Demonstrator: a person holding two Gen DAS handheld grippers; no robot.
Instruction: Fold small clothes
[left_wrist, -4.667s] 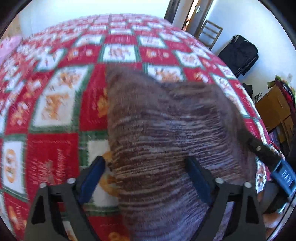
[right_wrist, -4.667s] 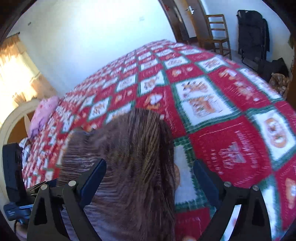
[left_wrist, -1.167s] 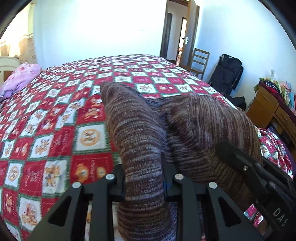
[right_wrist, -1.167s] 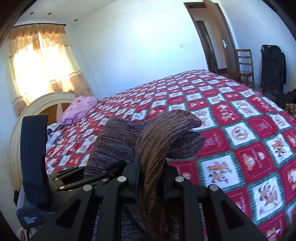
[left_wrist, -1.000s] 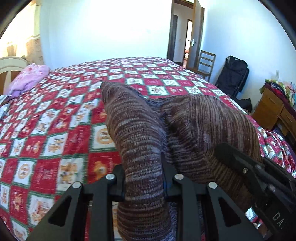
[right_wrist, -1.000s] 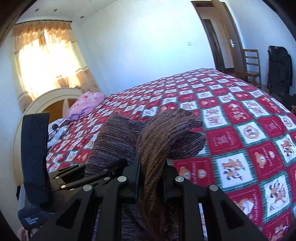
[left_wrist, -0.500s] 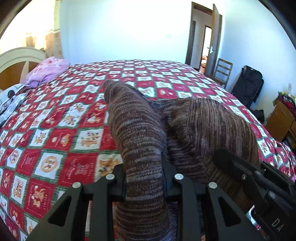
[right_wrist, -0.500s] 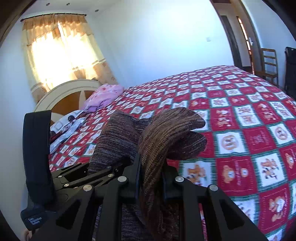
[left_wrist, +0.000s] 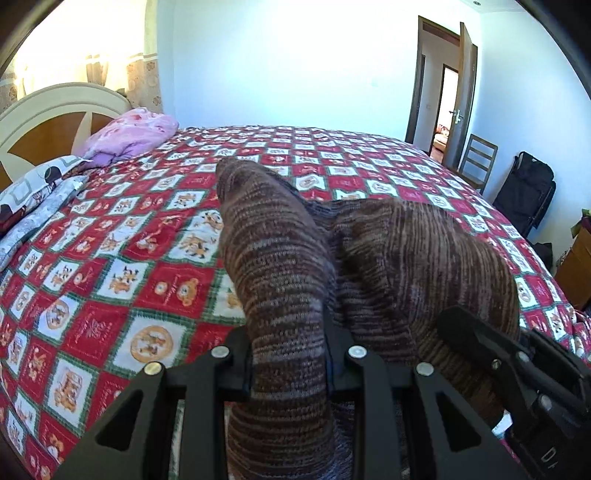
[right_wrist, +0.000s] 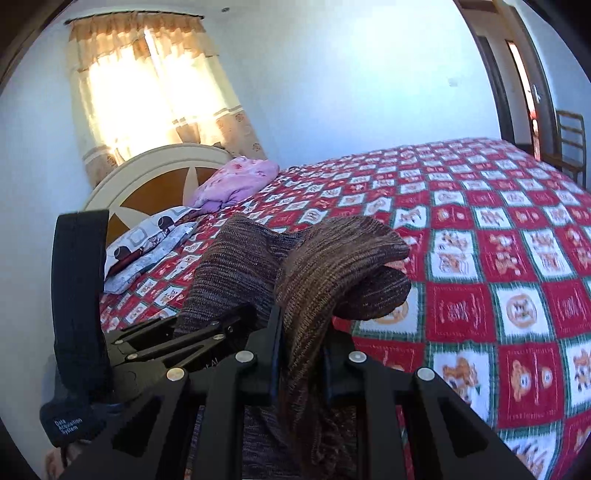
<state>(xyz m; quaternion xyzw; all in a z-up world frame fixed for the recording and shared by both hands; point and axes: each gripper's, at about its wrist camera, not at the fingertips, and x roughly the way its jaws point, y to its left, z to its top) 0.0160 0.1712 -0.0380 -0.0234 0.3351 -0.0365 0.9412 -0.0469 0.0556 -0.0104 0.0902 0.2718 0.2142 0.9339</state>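
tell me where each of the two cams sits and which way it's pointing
Left wrist: sits on the left gripper, looks along its fingers over the bedspread to the open door; its jaws pinch the brown knit garment, right gripper at the right edge.
Right wrist: sits on the right gripper, faces the headboard and curtain; it also pinches the knit, left gripper at left.
Shared: garment, bedspread, pink bundle.

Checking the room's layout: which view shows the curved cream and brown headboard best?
The right wrist view: the headboard shows its whole arch below the curtains. The left wrist view catches only part of it at the frame edge.
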